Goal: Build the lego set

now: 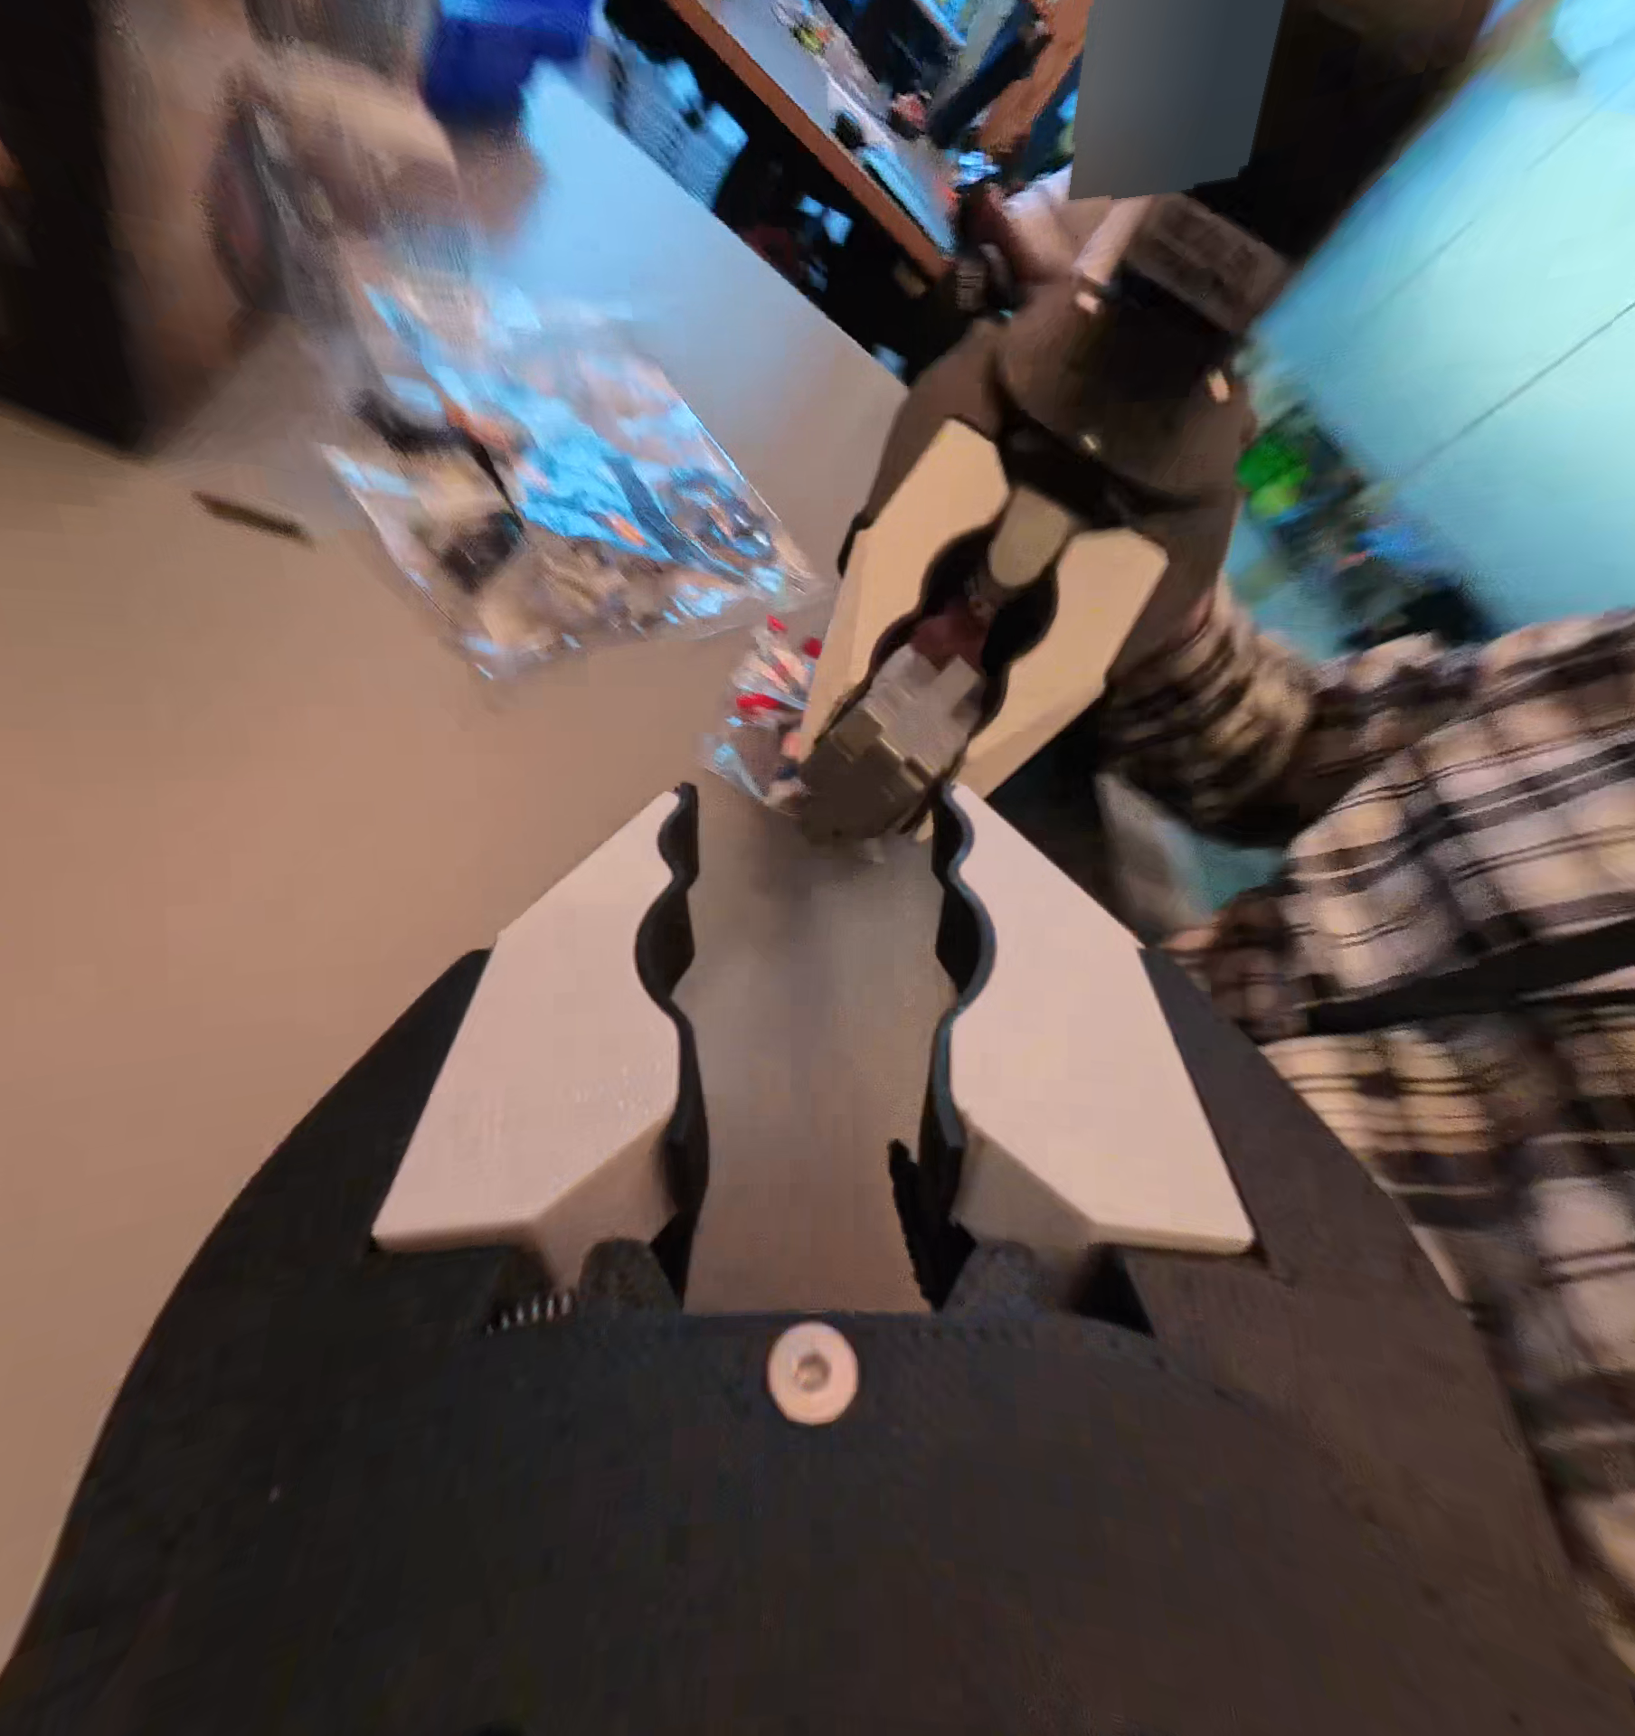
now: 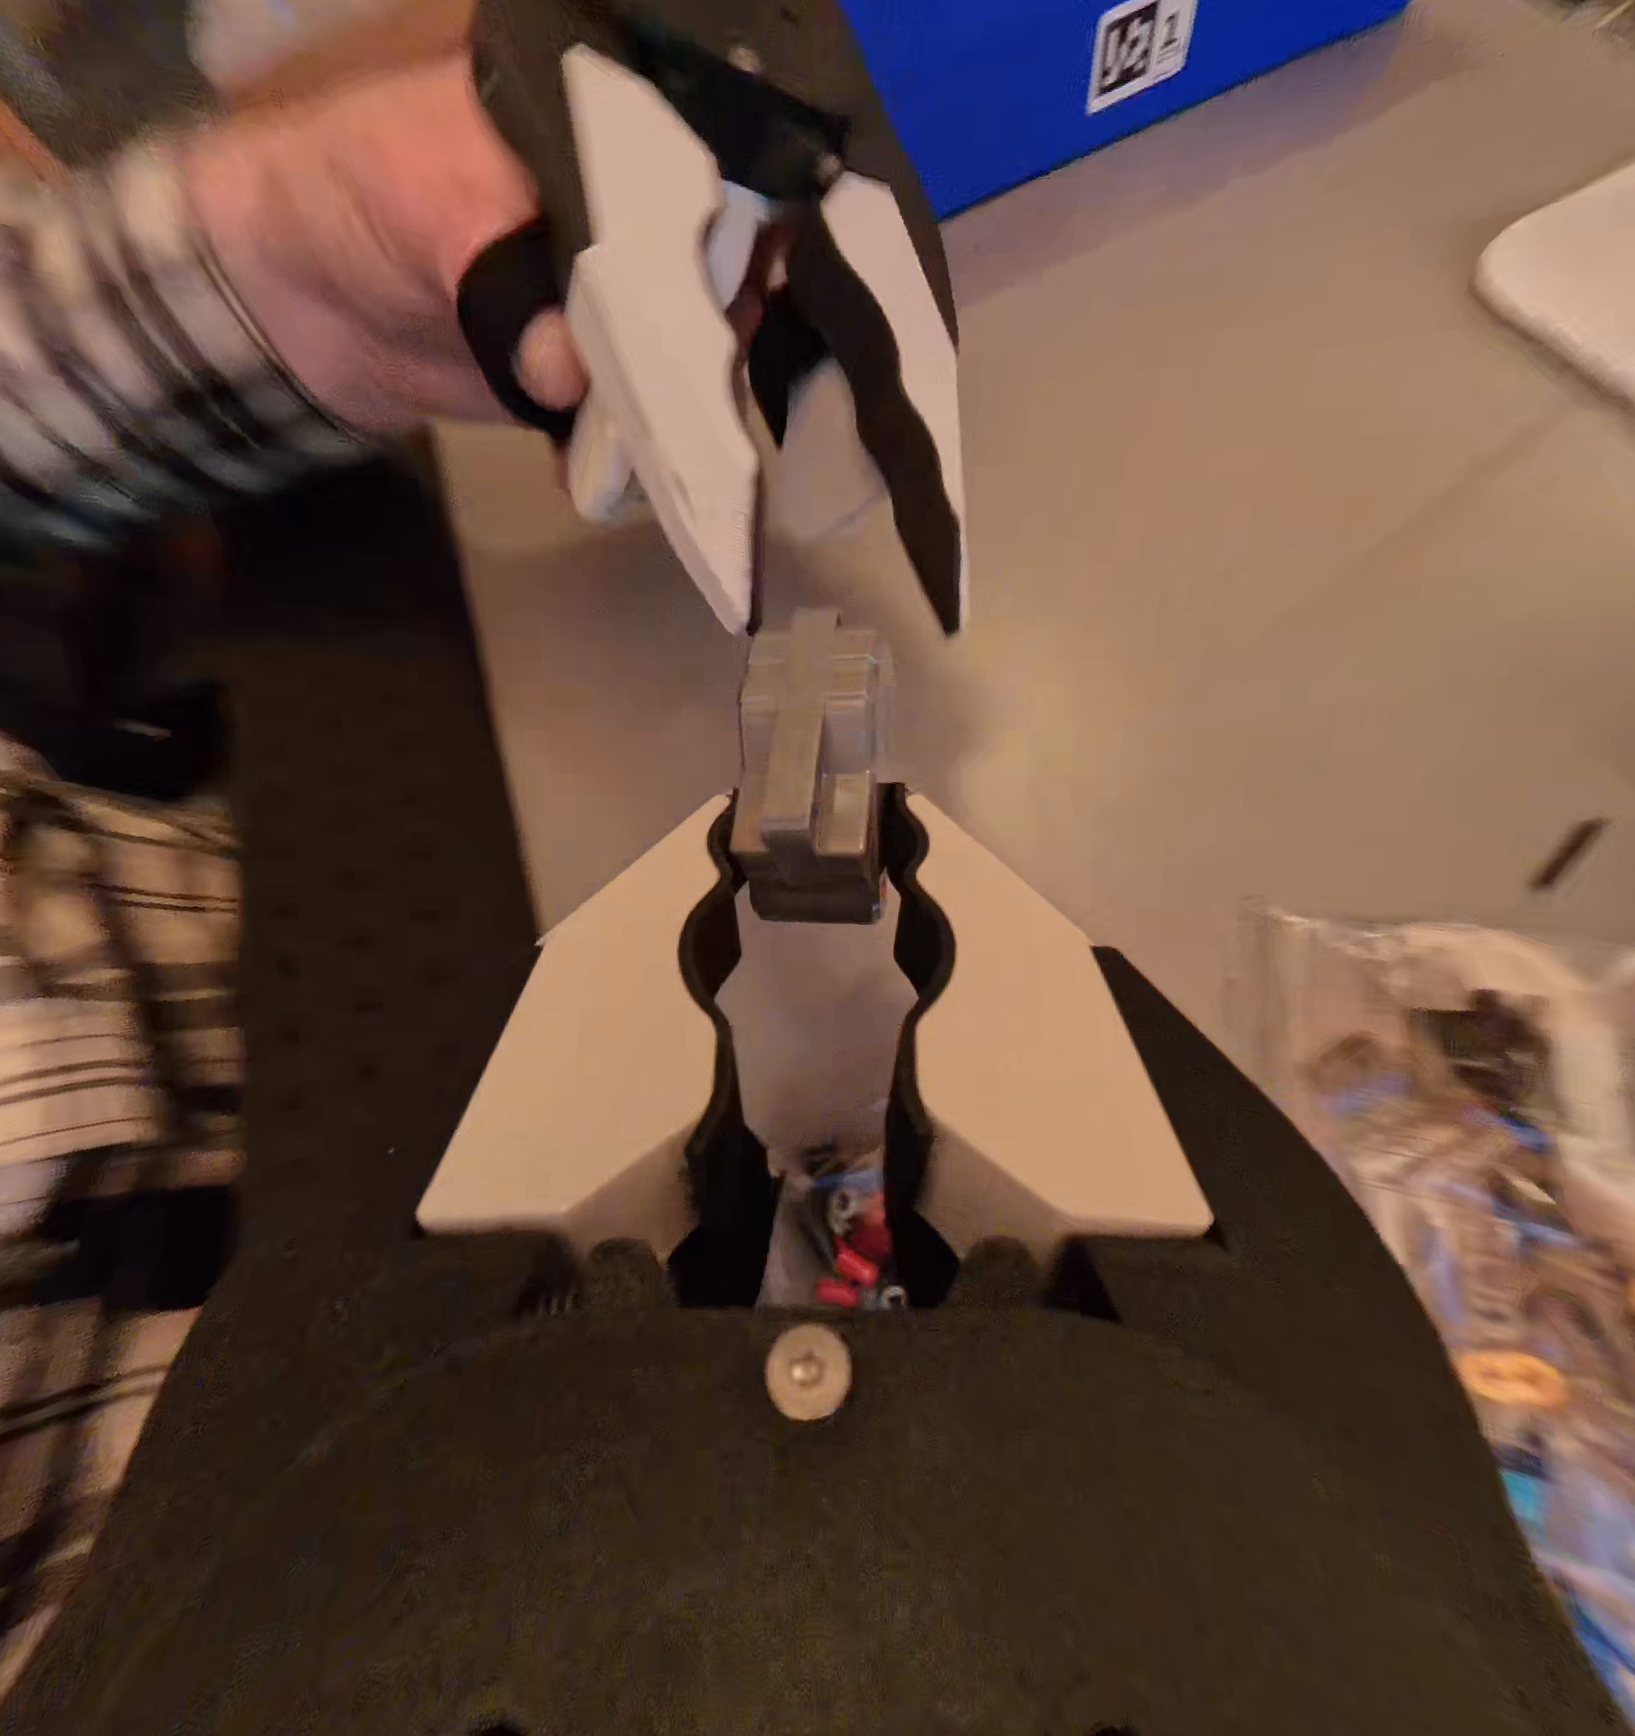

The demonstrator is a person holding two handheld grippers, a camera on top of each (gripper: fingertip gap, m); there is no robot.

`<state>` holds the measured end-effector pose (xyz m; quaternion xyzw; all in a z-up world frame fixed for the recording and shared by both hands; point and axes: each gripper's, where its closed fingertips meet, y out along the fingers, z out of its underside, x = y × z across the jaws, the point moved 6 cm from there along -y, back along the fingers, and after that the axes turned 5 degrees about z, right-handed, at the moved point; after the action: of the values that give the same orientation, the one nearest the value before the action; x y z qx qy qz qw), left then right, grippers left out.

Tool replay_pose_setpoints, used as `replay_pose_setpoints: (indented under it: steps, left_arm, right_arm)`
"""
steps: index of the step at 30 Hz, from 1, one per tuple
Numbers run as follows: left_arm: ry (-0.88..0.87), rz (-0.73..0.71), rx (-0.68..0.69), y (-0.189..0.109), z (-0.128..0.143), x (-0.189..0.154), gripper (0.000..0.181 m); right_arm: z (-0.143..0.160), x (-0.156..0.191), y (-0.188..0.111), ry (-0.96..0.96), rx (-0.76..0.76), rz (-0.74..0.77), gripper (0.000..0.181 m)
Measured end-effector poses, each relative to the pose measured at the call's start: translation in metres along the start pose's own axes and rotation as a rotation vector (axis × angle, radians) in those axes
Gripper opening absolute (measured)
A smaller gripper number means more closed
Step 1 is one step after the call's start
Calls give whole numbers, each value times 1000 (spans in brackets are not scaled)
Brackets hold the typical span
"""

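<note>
My right gripper (image 2: 814, 808) is shut on a grey lego assembly (image 2: 809, 751) and holds it above the table. The assembly sticks out past the fingertips. My left gripper (image 1: 814, 808) is open and empty. In the right wrist view the left gripper (image 2: 847, 620) comes in from above, its tips just over the far end of the assembly. In the left wrist view the right gripper (image 1: 889, 780) holds the grey assembly (image 1: 875, 761) just beyond my left fingertips. A small clear bag of red and dark parts (image 1: 762, 700) lies on the table under them; it also shows in the right wrist view (image 2: 851, 1240).
A large clear bag of lego parts (image 1: 560, 498) lies on the table (image 1: 137, 751); it also shows in the right wrist view (image 2: 1471, 1174). A blue box (image 2: 1030, 103) and a white tray (image 2: 1622, 301) stand farther off. A thin dark stick (image 1: 250, 517) lies on the table. A person's plaid sleeve (image 1: 1453, 939) is at the right. Only a small space, under 4 cm, lies between the two pairs of fingers. The thin dark stick (image 1: 250, 517) sits 15 cm or so from the ends of my left fingers. It is also in sight in the right wrist view (image 2: 1568, 859).
</note>
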<state>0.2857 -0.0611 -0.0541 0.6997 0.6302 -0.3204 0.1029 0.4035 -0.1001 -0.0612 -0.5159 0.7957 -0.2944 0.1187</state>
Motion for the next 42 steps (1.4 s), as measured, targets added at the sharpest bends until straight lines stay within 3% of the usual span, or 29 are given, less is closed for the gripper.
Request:
replay_pose_setpoints:
  steps: [4,7,11,13,15,19,21,28,33,38,42]
  left_arm:
    - [470,-227,61,4,-4,-26,69]
    - [673,-374,166,17,3,-31,82]
    - [1001,-560,341,29,15,-37,49]
    - [1087,-617,415,28,19,-38,43]
    - [1057,-612,394,25,20,-39,42]
    - [876,-574,341,13,20,-29,42]
    - [720,-524,371,7,27,-15,42]
    - [425,-487,414,-3,51,24,42]
    - [378,-480,442,0,61,33,43]
    - [377,-419,444,1,65,28,63]
    - [385,-441,454,0,65,29,57]
  right_arm:
    - [-3,-19,-8,218,-34,-258,26]
    - [-6,-25,-6,326,-37,-400,26]
    - [-10,-13,1,371,36,-564,26]
    - [-8,-6,6,346,89,-606,26]
    - [-8,-5,9,354,87,-645,26]
    - [-14,-14,12,328,43,-529,42]
    - [-18,-21,7,281,3,-447,38]
    - [-10,-33,-28,123,-1,-211,32]
    - [8,-40,-49,112,23,-97,29]
    - [29,-42,-64,87,51,-6,29]
    - [46,-47,-75,38,108,82,22]
